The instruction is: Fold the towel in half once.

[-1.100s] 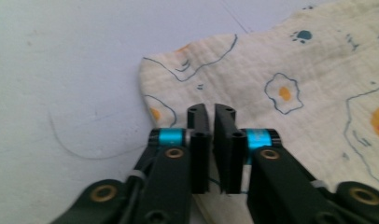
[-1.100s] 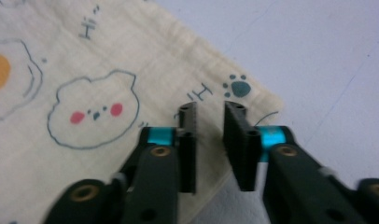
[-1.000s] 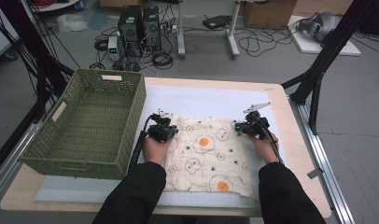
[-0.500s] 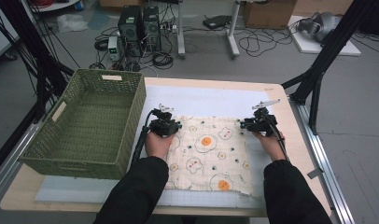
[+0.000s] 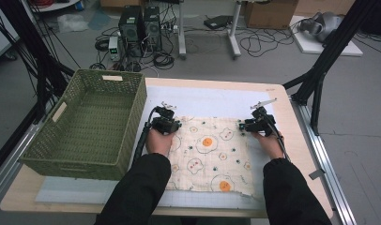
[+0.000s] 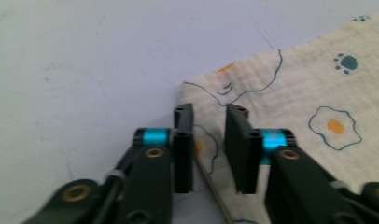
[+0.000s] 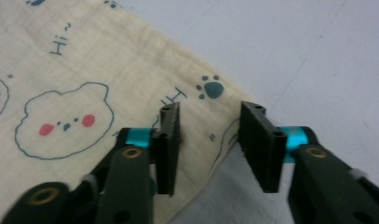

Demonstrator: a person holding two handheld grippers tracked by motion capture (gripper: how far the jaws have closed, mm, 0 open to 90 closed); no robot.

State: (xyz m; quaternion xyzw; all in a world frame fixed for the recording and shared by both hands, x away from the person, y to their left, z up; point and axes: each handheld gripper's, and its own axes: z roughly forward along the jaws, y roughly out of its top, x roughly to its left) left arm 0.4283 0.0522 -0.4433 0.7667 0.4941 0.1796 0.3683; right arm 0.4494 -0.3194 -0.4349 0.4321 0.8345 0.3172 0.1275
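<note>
One table (image 5: 282, 101) – white mat (image 5: 212, 98), cabled floor (image 5: 254, 44).

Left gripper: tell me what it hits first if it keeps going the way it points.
The left gripper has its open jaws astride the cloth's edge near a corner, so it would likely meet that corner first, then bare mat. Its height above the cloth is unclear.

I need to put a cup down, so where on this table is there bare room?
Free: the white mat strip beyond the cloth, and the wood edge right of the right gripper. Crowded: the green basket fills the left, close beside the left gripper.
</note>
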